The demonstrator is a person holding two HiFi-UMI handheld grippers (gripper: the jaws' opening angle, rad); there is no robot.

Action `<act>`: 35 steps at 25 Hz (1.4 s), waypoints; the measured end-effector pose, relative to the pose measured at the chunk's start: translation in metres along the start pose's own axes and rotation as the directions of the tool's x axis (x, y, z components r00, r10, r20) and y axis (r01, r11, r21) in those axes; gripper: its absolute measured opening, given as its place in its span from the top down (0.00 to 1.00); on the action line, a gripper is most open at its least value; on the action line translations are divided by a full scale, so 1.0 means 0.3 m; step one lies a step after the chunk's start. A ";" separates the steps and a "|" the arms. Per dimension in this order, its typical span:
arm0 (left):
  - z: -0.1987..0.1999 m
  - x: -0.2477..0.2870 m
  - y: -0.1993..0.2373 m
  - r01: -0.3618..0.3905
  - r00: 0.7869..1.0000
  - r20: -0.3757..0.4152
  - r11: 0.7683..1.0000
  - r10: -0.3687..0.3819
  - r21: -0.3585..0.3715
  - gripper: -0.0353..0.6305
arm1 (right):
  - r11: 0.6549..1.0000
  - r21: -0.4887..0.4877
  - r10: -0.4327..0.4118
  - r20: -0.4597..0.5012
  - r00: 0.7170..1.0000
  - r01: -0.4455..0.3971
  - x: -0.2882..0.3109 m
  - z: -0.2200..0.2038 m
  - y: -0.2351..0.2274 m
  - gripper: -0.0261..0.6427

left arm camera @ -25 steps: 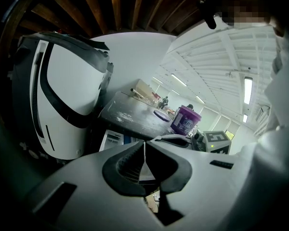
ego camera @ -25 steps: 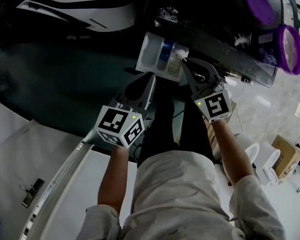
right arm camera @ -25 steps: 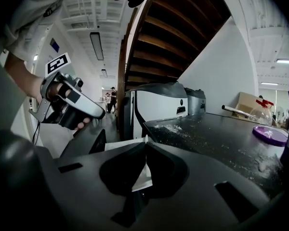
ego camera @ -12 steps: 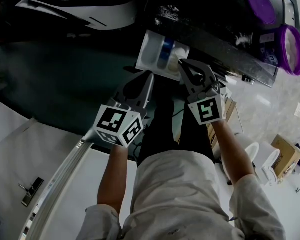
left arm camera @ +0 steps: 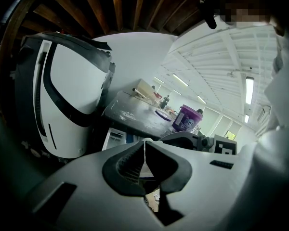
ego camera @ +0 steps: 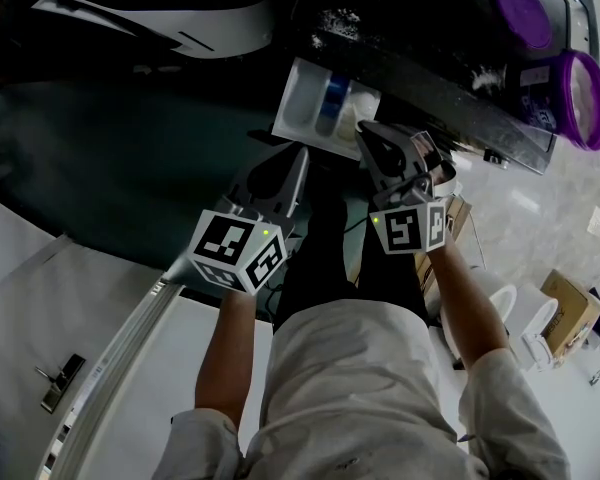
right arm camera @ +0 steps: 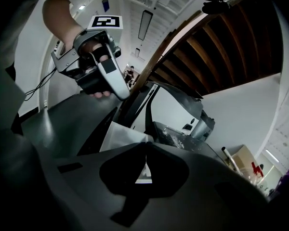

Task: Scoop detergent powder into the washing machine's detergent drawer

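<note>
The white detergent drawer [ego camera: 315, 108] with a blue insert stands pulled out from the dark washing machine [ego camera: 420, 43]. My left gripper [ego camera: 300, 156] hangs just below the drawer's front, jaws shut and holding nothing. Just right of the drawer front my right gripper [ego camera: 364, 132] is also shut and holding nothing. The left gripper view has the shut jaws [left arm camera: 144, 147] with the drawer [left arm camera: 116, 139] beyond them. In the right gripper view the closed jaws [right arm camera: 147, 147] point at the drawer [right arm camera: 121, 134]. An open purple detergent tub [ego camera: 572, 93] stands on the machine's top at the right.
A purple lid [ego camera: 520, 13] lies on the machine top beside the tub, and white powder [ego camera: 335, 20] is spilled there. A white and black appliance [left arm camera: 70, 105] stands left of the drawer. The person's legs and white garment [ego camera: 360, 388] are below the grippers.
My right gripper has swung slightly left and turned, its marker cube now lower and nearer my body. The left gripper has barely moved.
</note>
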State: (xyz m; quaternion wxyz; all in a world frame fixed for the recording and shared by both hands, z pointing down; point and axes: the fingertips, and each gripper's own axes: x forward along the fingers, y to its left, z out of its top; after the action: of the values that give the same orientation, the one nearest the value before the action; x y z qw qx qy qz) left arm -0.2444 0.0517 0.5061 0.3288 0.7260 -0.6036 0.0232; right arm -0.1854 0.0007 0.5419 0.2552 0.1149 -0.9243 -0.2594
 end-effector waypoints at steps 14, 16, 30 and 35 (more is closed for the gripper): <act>-0.010 -0.017 0.000 0.000 1.000 0.003 1.000 0.000 -0.003 0.91 | 0.986 -0.161 -0.054 -0.007 0.999 0.052 -0.027 0.011 -0.001 0.94; -0.011 -0.019 -0.002 0.002 1.000 0.003 1.000 -0.002 -0.002 0.91 | 0.985 -0.164 -0.053 -0.007 0.999 0.052 -0.029 0.011 0.003 0.94; -0.020 -0.037 -0.003 0.000 1.000 0.006 1.000 0.000 -0.003 0.91 | 0.992 -0.124 -0.015 -0.018 1.000 0.013 -0.029 0.012 0.024 0.94; -0.019 -0.045 0.000 -0.016 1.000 0.019 1.000 0.016 -0.013 0.91 | 0.993 -0.118 -0.018 -0.006 1.000 0.017 -0.039 0.024 0.015 0.94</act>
State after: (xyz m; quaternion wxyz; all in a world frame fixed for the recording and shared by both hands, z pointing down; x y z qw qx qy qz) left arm -0.2458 0.0661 0.5048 0.3276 0.7190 -0.6127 0.0149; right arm -0.1797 0.0116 0.5342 0.2624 0.1088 -0.9055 -0.3153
